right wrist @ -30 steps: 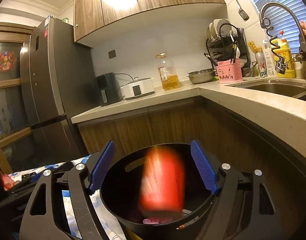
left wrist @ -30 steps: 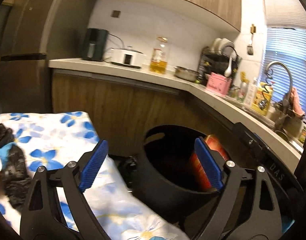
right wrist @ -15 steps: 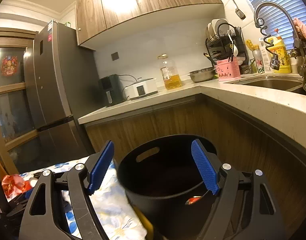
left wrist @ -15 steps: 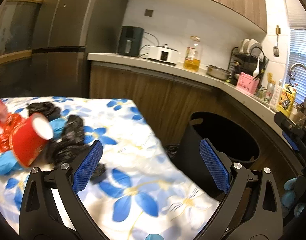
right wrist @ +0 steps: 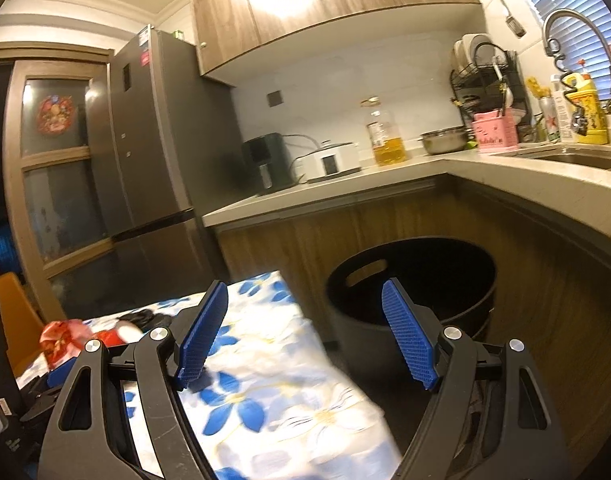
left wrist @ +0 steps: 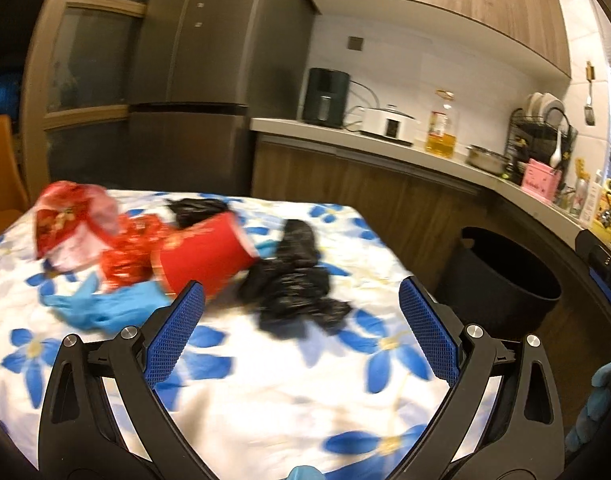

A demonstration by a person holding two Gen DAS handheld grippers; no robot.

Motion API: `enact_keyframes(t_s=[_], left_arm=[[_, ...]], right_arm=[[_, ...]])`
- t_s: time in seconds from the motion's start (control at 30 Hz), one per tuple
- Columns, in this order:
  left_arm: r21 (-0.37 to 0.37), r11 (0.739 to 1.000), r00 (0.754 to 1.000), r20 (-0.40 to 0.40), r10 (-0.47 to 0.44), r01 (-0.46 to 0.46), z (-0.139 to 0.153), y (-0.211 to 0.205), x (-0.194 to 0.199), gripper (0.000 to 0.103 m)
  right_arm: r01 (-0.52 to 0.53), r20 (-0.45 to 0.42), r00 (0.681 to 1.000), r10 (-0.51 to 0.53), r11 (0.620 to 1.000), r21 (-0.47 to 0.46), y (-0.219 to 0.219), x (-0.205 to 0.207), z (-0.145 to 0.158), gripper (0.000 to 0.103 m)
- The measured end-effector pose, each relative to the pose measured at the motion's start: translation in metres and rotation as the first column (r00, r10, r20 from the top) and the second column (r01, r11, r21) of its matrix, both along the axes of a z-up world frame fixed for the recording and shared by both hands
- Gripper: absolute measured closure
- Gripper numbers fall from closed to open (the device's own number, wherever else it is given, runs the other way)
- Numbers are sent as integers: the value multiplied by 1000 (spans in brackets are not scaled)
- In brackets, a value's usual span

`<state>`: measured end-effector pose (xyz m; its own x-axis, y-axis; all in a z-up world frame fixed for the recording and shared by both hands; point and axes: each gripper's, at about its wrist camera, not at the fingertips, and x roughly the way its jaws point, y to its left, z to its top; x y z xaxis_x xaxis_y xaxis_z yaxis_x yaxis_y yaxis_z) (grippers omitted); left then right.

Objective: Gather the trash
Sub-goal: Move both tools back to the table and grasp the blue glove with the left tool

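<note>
Counting trash on the floral tablecloth [left wrist: 241, 392], left to right in the left wrist view: one red-and-pink foil wrapper [left wrist: 71, 220], one crumpled red wrapper [left wrist: 127, 254] just beside it, one blue glove [left wrist: 101, 310] lying in front of those, one red paper cup [left wrist: 205, 256] tipped on its side with its mouth facing left, two black plastic bags, a small one [left wrist: 195, 210] behind the cup and a bigger crumpled one [left wrist: 299, 284] touching the cup's right end. All blurred, so finer detail is unreadable. One black bin [left wrist: 505, 280] stands on the floor off the table's right edge, against the wooden cabinets. Left gripper [left wrist: 301, 332] hovers over the cloth, its jaws have just been opening and now stand spread wide, nothing between the pads. Right gripper [right wrist: 305, 336] also spread, empty, over the table's corner with the bin [right wrist: 417, 292] just ahead-right.
</note>
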<state>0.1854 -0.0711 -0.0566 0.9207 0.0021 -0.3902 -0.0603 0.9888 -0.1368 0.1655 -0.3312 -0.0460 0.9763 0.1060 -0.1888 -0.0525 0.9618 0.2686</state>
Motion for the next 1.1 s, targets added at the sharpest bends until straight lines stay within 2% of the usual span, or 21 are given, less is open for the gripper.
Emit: enact_keyframes(t_s=[0.37,0.57,0.7,0.8,0.93,1.0,1.1], left_arm=[[5,986,985,-27,168,-168,-16,80,-21,7],[6,975,974,-43,224,-224,-22,112,-26,7],[-30,973,971,-77,228,-230,-28,132,-22,7],[-62,972,966,-135,219,-229,-34,145,-13,7],[-77,975,965,-181,190,-207,-41,147,1,7],[-71,980,962,-213,169,-187,-44,145,12,12],[-66,986,951,-281,131,-155,-51,142,27,27]], right_arm=[[-125,-39,991,124,992,-8,63,3,-14,26],[-188,-55,981,187,982,-14,94,9,-19,26],[-217,-59,975,216,976,-13,110,15,-21,26],[-237,-65,970,235,972,-10,120,18,-23,26],[-257,-70,964,256,966,-8,132,23,-25,26],[-264,-72,962,263,964,-7,136,24,-25,26],[-270,-74,960,269,963,-9,140,27,-26,26]])
